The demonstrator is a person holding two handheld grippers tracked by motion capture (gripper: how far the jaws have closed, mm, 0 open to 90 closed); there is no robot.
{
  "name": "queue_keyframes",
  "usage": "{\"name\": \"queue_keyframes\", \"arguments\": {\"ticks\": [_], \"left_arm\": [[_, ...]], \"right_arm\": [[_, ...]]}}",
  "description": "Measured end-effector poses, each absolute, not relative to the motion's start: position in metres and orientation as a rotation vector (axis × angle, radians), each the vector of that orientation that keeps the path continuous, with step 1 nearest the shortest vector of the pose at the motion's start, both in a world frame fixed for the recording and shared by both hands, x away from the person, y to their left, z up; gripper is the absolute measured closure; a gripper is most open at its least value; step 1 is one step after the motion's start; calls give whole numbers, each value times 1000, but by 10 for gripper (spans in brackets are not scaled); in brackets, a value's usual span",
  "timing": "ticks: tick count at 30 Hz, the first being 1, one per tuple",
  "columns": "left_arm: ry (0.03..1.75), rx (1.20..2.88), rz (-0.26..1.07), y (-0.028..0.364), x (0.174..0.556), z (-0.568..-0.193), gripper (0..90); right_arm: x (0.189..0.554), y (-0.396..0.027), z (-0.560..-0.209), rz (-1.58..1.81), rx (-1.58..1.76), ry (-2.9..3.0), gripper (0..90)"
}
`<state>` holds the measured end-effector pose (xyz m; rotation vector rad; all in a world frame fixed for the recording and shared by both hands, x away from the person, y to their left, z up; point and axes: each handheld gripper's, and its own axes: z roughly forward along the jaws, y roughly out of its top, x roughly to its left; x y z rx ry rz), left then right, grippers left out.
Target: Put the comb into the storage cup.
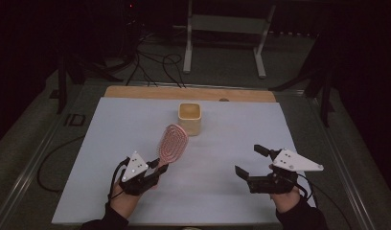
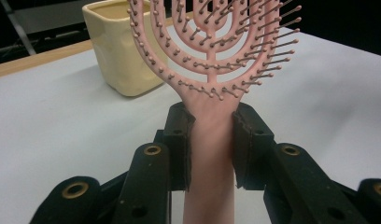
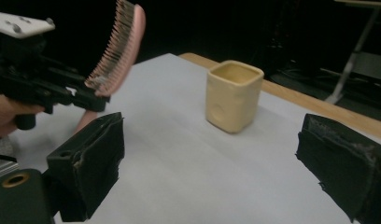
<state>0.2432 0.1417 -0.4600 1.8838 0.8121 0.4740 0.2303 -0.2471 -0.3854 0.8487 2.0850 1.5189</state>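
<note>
Left gripper (image 1: 157, 168), jaws clenched on the handle of the pink plastic vented hairbrush (image 1: 173, 142), holds it tilted above the table w/ head near the cream square ceramic cup (image 1: 189, 118); right gripper (image 1: 255, 162) is released, empty; next move likely needs lifting the brush & lowering it handle-first into the cup.

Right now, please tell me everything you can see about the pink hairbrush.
The hairbrush looks like pink plastic, with an open oval head of curved ribs carrying ball-tipped bristles. The left gripper clamps its smooth handle just below the head. It is held off the white table, head slanting up toward the yellow cup, without touching it.
</note>
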Motion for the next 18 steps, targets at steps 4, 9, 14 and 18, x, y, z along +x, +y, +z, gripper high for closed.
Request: {"name": "queue_keyframes", "arguments": {"ticks": [4, 9, 14, 18], "left_arm": [[809, 1884, 474, 142, 244, -460, 710], [812, 1882, 477, 143, 243, -459, 710], [811, 1877, 468, 143, 244, -459, 710], [814, 1872, 473, 144, 243, -459, 710]], "right_arm": [[234, -241, -379, 1528, 829, 2093, 73], [244, -225, -367, 1564, 775, 2101, 72], [248, -215, -364, 1580, 757, 2119, 71], [253, -204, -362, 1607, 740, 2131, 71]]}}
